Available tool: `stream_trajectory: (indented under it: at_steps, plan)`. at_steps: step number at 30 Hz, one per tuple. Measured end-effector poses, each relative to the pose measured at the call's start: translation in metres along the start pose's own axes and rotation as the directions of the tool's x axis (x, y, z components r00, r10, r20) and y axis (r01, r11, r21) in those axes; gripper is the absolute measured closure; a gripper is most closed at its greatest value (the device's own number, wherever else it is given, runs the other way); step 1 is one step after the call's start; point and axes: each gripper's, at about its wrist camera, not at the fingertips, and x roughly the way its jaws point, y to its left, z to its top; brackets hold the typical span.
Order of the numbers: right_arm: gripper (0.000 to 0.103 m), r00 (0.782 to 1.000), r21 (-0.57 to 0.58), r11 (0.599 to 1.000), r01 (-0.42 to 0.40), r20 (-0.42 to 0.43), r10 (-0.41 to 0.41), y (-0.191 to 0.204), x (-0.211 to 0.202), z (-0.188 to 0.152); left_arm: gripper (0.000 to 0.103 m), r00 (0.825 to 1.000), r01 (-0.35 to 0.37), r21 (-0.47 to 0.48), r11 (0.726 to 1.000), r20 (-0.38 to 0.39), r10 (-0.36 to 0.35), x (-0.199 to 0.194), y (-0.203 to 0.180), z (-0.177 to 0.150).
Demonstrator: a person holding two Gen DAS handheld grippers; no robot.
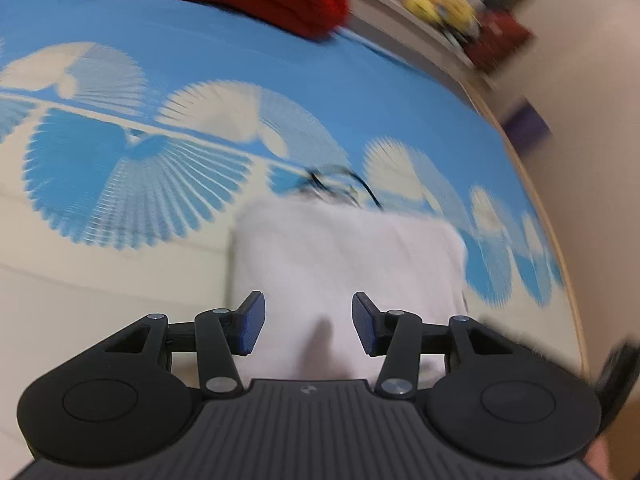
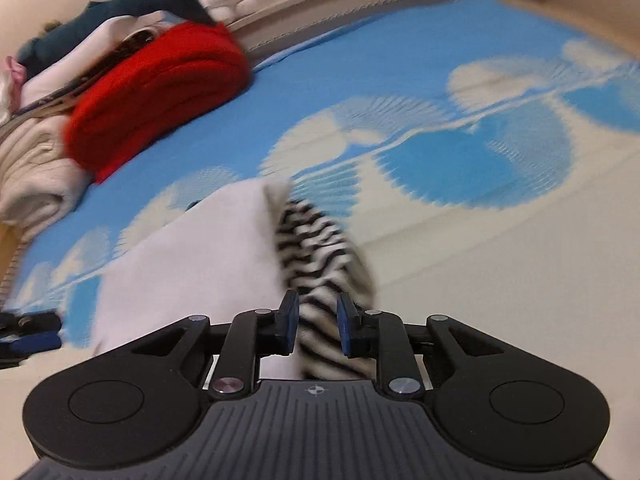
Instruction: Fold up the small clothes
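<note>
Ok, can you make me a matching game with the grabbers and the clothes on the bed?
Things:
1. left gripper
2. right gripper
3. red blanket
4. white cloth

States:
A. bunched up at the far end of the bed
B. open, holding nothing
C. lying flat on the blue bedspread
D. closed on the striped cloth

Pairs: 1-B, 2-D, 3-A, 4-C

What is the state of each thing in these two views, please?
left tool: open, above the white garment, holding nothing.
right tool: shut on the striped cloth.
white garment: folded, lying on the bed cover.
striped cloth: lifted, partly under the white garment.
red garment: folded, lying at the far side.
</note>
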Motion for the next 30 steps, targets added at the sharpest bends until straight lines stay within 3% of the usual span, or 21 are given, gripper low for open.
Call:
stream_trajectory:
  at_steps: [3, 5, 6, 7, 9, 12, 14, 15, 17, 19, 20, 22, 24, 28, 30]
  plan:
    - [0.080, 0.993, 0.012, 0.993, -0.117, 0.026, 0.117, -0.001, -0.015, 0.001, 0.051, 0.998, -0.011, 0.089, 0.996, -0.065, 0.016, 0.014, -0.014, -0.013]
    - [0.069, 0.979, -0.041, 0.980, -0.195, -0.068, 0.192, 0.007, -0.011, -0.008, 0.047, 0.991, -0.047, 0.146, 0.988, -0.116, 0.064, 0.034, -0.019, -0.030]
    - [0.065, 0.972, -0.074, 0.978, -0.196, -0.148, 0.183, 0.011, -0.001, -0.015, 0.036, 0.988, -0.089, 0.192, 0.977, -0.110, 0.111, 0.042, -0.023, -0.037]
    - [0.062, 0.961, -0.130, 0.979, -0.159, -0.246, 0.124, 0.015, 0.012, -0.025, 0.025, 0.984, -0.134, 0.240, 0.962, -0.084, 0.158, 0.045, -0.027, -0.043]
    - [0.053, 0.959, -0.201, 0.978, -0.054, -0.284, -0.005, 0.015, 0.019, -0.037, 0.026, 0.976, -0.202, 0.263, 0.943, -0.031, 0.217, 0.036, -0.038, -0.047]
    - [0.054, 0.982, -0.161, 0.987, 0.014, -0.182, -0.044, 0.010, -0.010, -0.024, 0.018, 0.964, -0.268, 0.269, 0.925, 0.078, 0.256, -0.001, -0.058, -0.055]
    - [0.053, 0.995, -0.196, 0.980, 0.026, -0.089, -0.045, 0.012, -0.039, -0.019, 0.016, 0.946, -0.319, 0.286, 0.903, 0.147, 0.288, -0.029, -0.074, -0.062]
    - [0.049, 0.997, -0.225, 0.974, 0.037, -0.051, -0.050, 0.016, -0.055, -0.018, 0.016, 0.937, -0.341, 0.290, 0.894, 0.183, 0.298, -0.043, -0.082, -0.067]
    - [0.032, 0.998, -0.259, 0.964, 0.064, 0.020, -0.061, 0.022, -0.088, -0.018, 0.007, 0.919, -0.369, 0.292, 0.882, 0.255, 0.300, -0.074, -0.097, -0.079]
    - [0.013, 0.995, -0.274, 0.959, 0.071, 0.087, -0.049, 0.024, -0.123, -0.027, 0.001, 0.888, -0.403, 0.269, 0.875, 0.344, 0.303, -0.106, -0.110, -0.103]
    - [0.011, 0.992, -0.284, 0.956, 0.070, 0.119, -0.037, 0.026, -0.140, -0.034, 0.001, 0.866, -0.420, 0.252, 0.872, 0.397, 0.303, -0.122, -0.117, -0.118]
    - [0.010, 0.987, -0.306, 0.950, 0.065, 0.160, -0.016, 0.027, -0.171, -0.053, 0.001, 0.840, -0.434, 0.225, 0.873, 0.451, 0.301, -0.147, -0.127, -0.144]
    - [0.010, 0.979, -0.303, 0.951, 0.067, 0.202, -0.005, 0.024, -0.195, -0.077, 0.001, 0.840, -0.419, 0.194, 0.887, 0.454, 0.297, -0.161, -0.133, -0.163]
    - [0.005, 0.955, -0.259, 0.965, 0.040, 0.295, 0.040, 0.024, -0.234, -0.102, 0.001, 0.881, -0.358, 0.132, 0.924, 0.376, 0.287, -0.168, -0.133, -0.197]
    - [0.005, 0.947, -0.261, 0.963, 0.070, 0.322, 0.019, 0.027, -0.240, -0.111, 0.001, 0.886, -0.347, 0.093, 0.933, 0.357, 0.294, -0.170, -0.131, -0.205]
